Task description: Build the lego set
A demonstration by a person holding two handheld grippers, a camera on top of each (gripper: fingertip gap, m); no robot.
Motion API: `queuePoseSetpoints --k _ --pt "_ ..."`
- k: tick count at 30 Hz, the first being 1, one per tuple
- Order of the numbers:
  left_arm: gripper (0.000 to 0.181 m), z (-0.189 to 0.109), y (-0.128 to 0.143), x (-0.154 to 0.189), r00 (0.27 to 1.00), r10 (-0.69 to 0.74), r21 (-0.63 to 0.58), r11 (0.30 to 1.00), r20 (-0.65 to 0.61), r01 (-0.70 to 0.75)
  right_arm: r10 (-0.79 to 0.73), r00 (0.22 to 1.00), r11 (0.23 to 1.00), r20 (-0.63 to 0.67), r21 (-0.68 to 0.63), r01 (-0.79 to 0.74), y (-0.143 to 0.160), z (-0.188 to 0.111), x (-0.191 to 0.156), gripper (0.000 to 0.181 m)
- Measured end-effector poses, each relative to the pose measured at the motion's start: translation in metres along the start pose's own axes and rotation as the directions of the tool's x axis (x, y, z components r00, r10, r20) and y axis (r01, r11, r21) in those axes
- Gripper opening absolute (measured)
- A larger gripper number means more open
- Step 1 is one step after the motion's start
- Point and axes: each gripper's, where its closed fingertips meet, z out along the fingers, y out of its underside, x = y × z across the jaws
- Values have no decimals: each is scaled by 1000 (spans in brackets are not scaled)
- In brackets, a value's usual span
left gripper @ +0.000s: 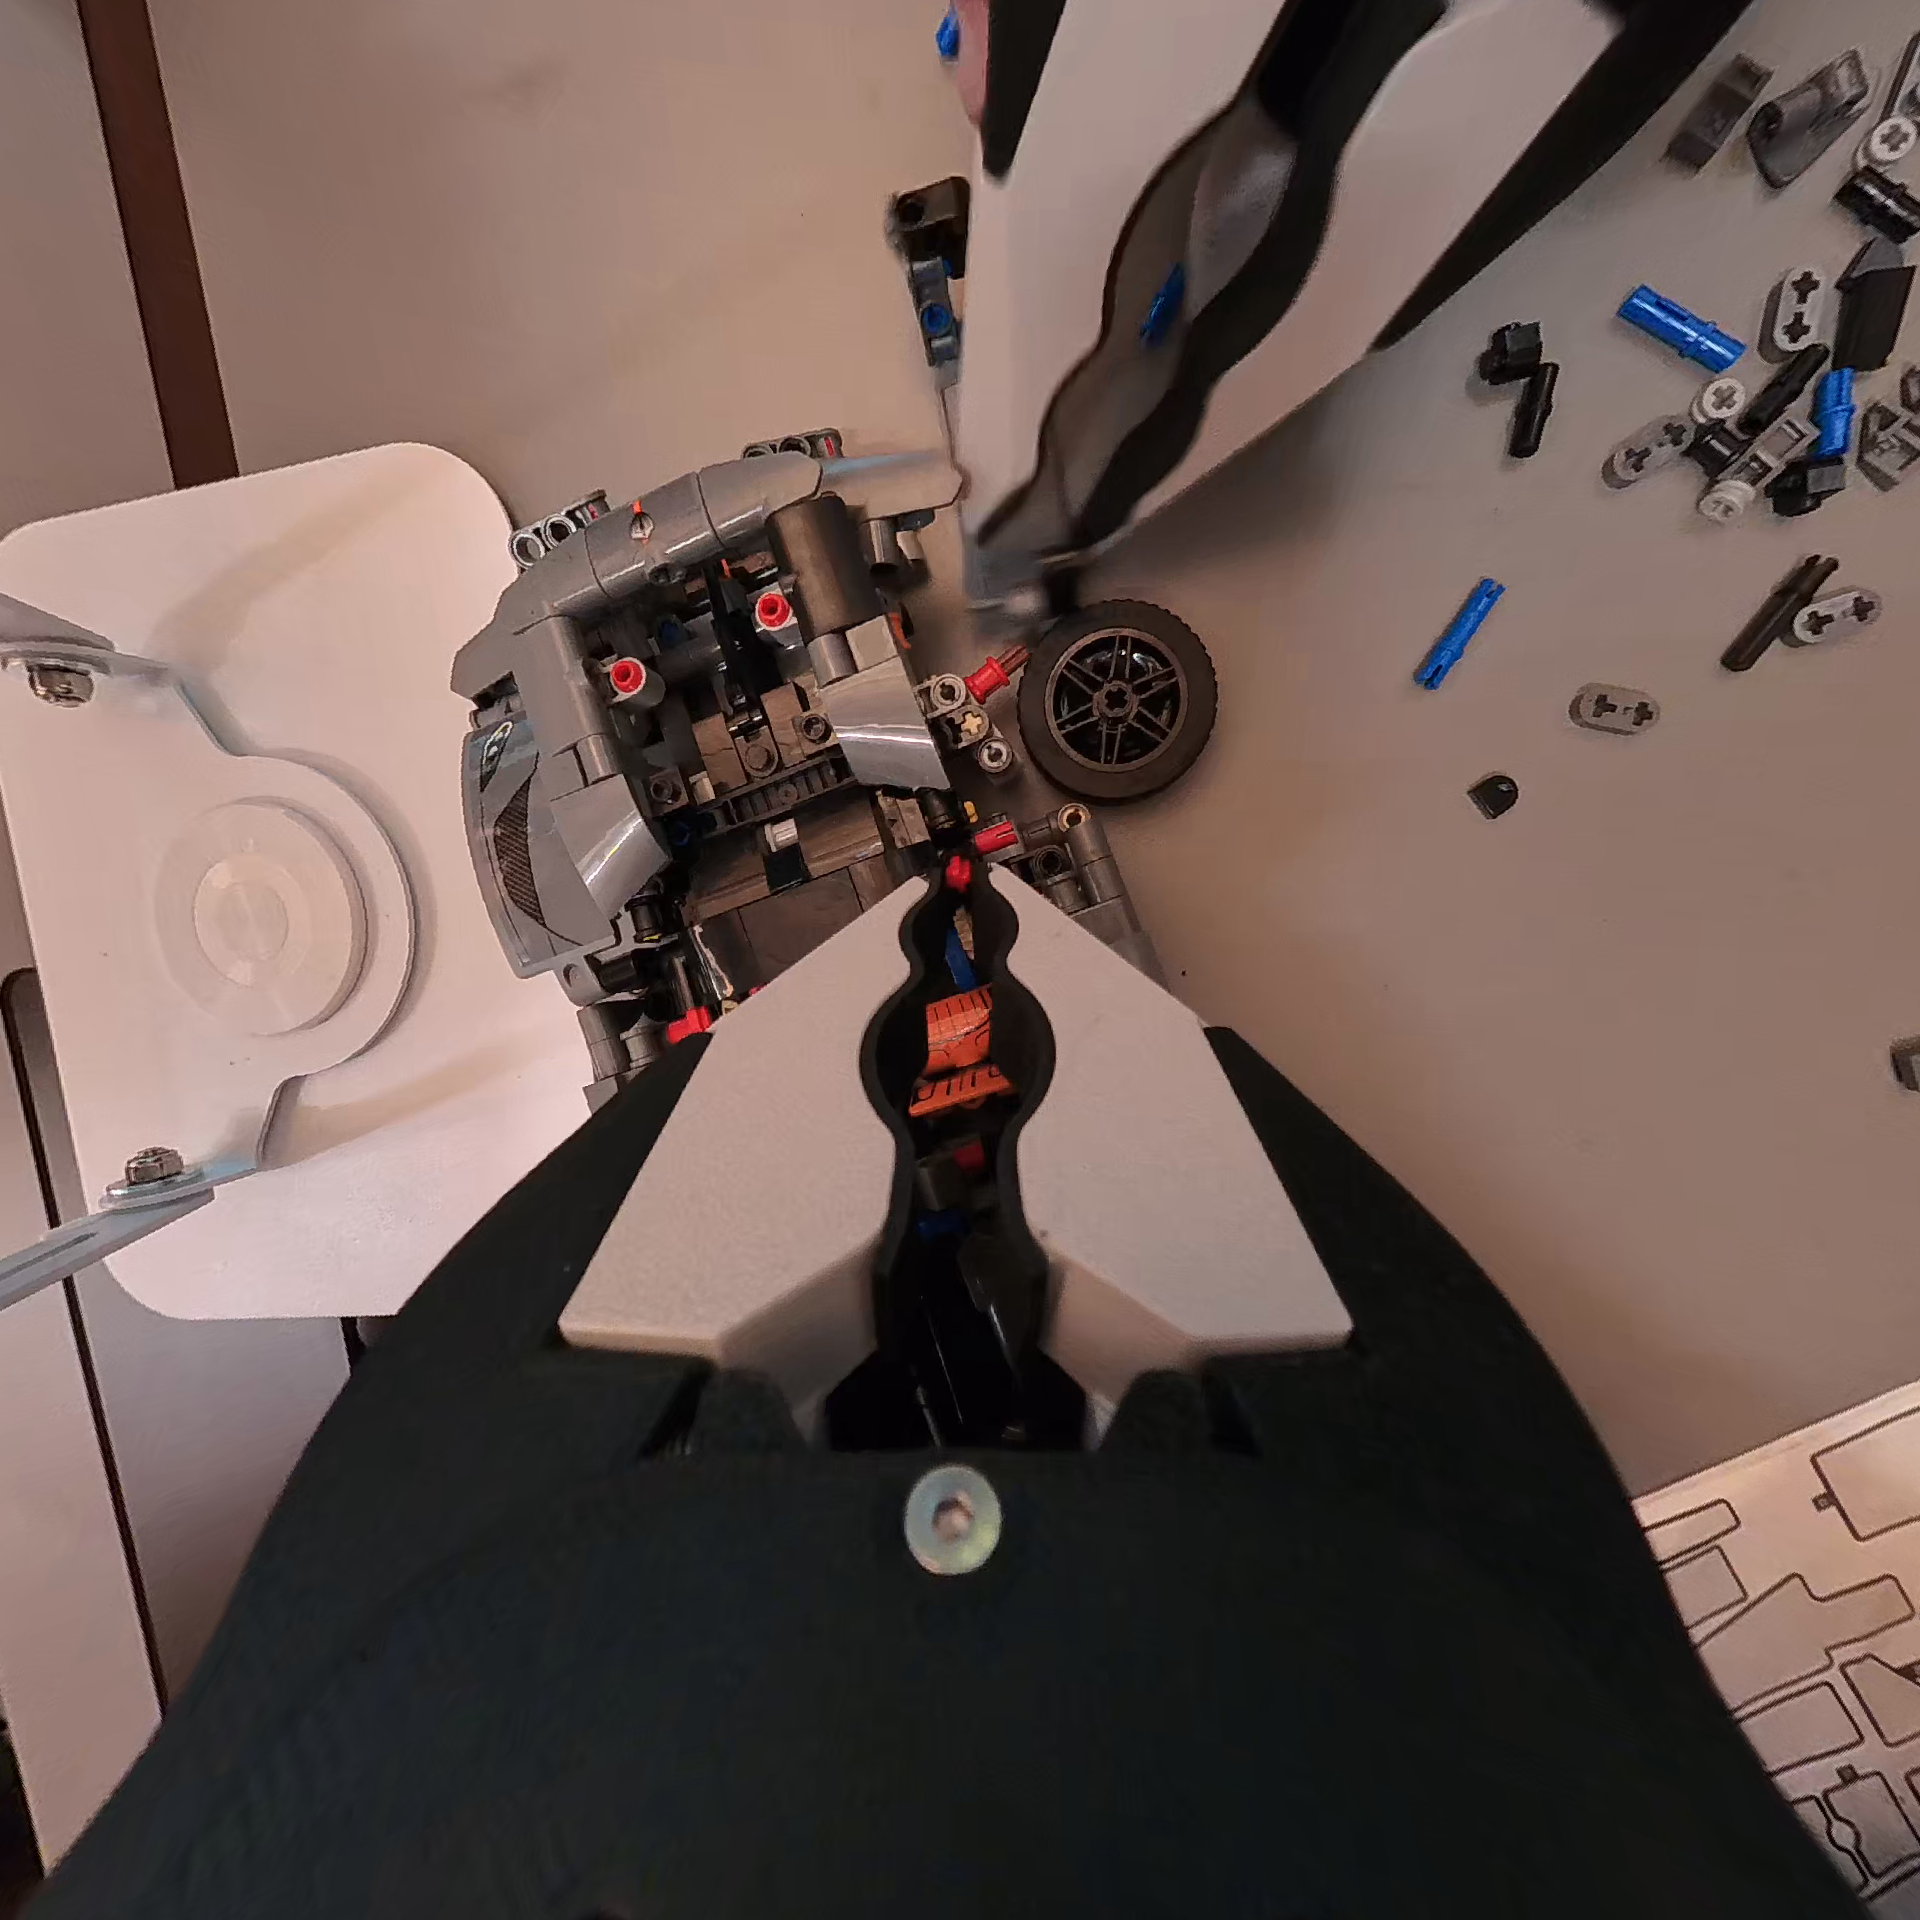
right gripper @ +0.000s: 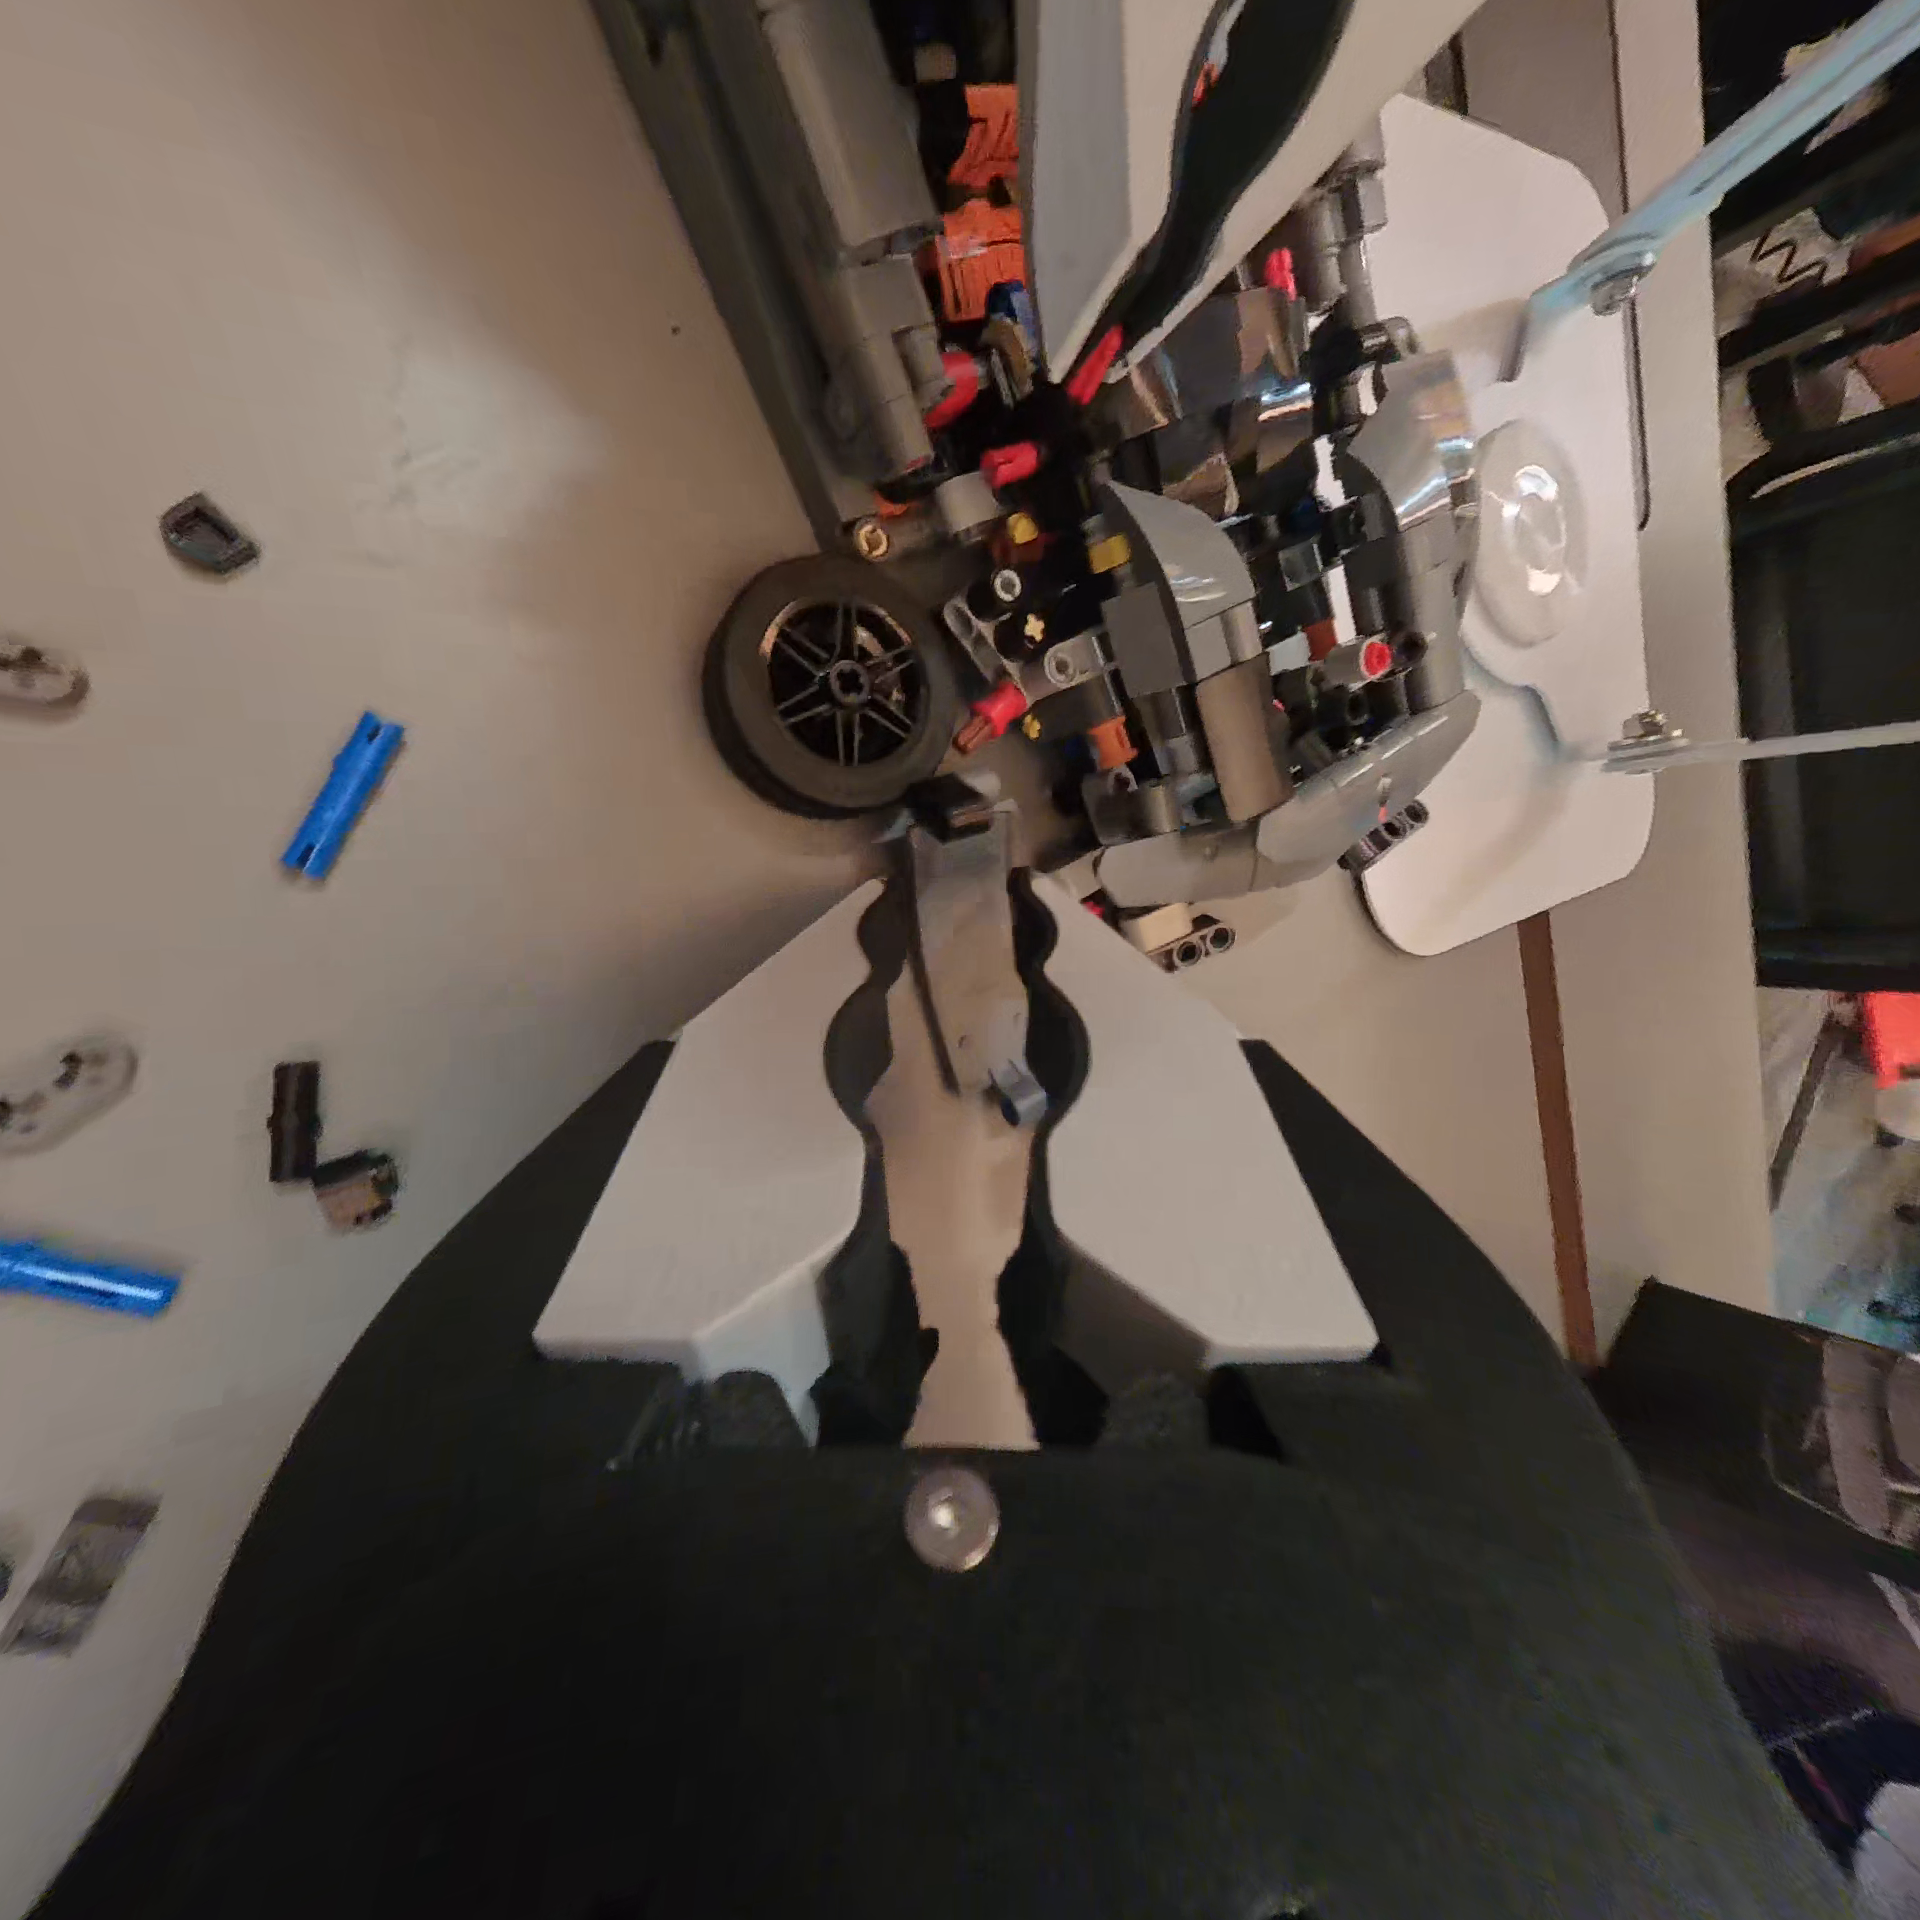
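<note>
Right gripper [right gripper: 951, 883] is clamping a light, slippery grey panel [right gripper: 961, 935] lengthwise (left gripper [left gripper: 961, 883] is pinching the fragile car model [left gripper: 707, 727] mid-frame).

Rear of the grey brick-built car model [left gripper: 665, 748], hidden beneath the closed left gripper [left gripper: 961, 883]; only orange [left gripper: 961, 1023] and black fragments show in the slot between its fingers. Right gripper [left gripper: 1023, 582], entering from 1 o'clock, motion-blurred; the grey panel piece [right gripper: 961, 935] it clamps is partly masked by its fingers. White printed sheet [left gripper: 1808, 1621], cut off at 4 o'clock. Long blue pin [right gripper: 83, 1278], blurred and cropped at 9 o'clock.
</note>
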Motion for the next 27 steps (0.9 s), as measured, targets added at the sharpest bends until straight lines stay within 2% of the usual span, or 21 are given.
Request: queuePoseSetpoints --k 3,10,19,21,24,26,27 --pt "1 0 0 0 1000 3 -1 1000 3 -3 9 1000 1000 3 22 -9 -3 4 -2 5" --pt "2 0 -1 0 1000 23 -1 1000 20 -23 14 999 1000 37 10 -14 -1 -4 -2 0" --pt "39 -9 -14 -8 991 57 32 998 124 -61 105 974 984 200 118 -130 -16 -37 -5 0" --pt "50 -17 -33 -2 985 97 109 988 140 -113 133 959 970 252 164 -177 -26 -45 -6 0" --pt "48 -21 -56 23 952 264 173 941 157 -290 143 933 947 330 229 -226 -42 -57 -12 0" --pt "45 -17 -63 34 934 319 169 924 159 -344 135 926 939 351 253 -233 -47 -62 -14 0" --pt "38 -14 -64 38 930 335 168 919 150 -358 134 921 934 365 265 -241 -50 -65 -15 0"
